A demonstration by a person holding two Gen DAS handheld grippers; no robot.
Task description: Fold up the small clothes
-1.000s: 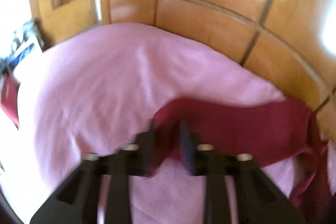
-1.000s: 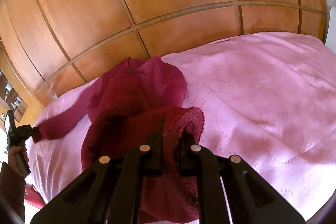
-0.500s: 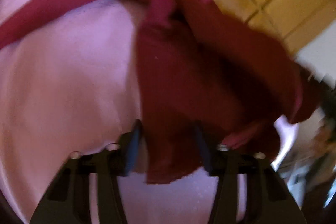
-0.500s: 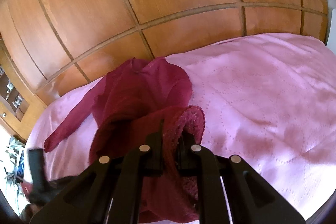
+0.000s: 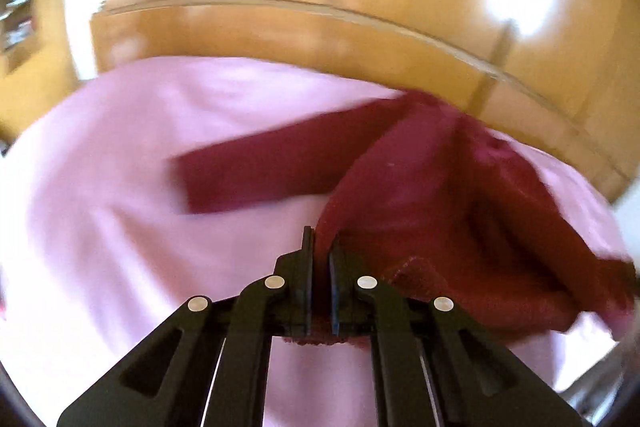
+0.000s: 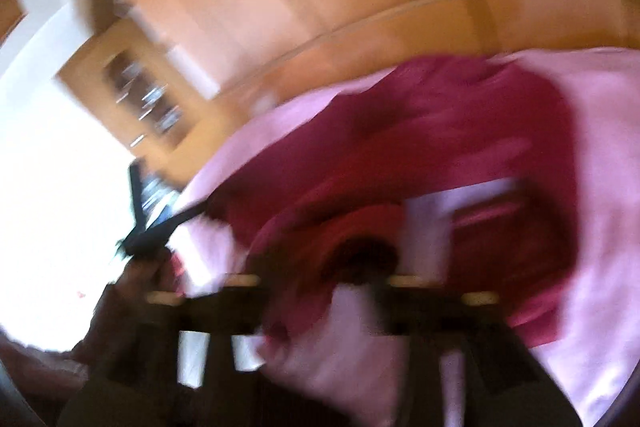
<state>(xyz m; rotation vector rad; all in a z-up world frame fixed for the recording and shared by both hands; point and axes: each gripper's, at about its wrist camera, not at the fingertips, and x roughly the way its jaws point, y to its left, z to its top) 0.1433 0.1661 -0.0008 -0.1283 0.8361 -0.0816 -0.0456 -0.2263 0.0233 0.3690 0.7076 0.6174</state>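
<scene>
A dark red knit sweater [image 5: 432, 195] lies bunched on the pink bedspread [image 5: 120, 227], one sleeve [image 5: 280, 167] stretched out to the left. My left gripper [image 5: 321, 251] is shut on the sweater's lower hem, which hangs between its fingers. In the blurred right wrist view the sweater [image 6: 440, 155] is spread in front of my right gripper [image 6: 320, 287]; red fabric sits between its smeared fingers, and whether they clamp it cannot be made out. The left gripper [image 6: 160, 227] shows there at the left, pulling the sweater's edge.
A wooden panelled headboard [image 5: 320, 27] runs behind the bed. A wooden shelf unit [image 6: 140, 99] stands to the left. The person's hand [image 6: 132, 279] holds the left gripper at the bed's edge.
My left gripper swung from the sleeve end to the hem and closed on it. The right wrist view swung hard left and blurred; it was steady and shut on the sweater before.
</scene>
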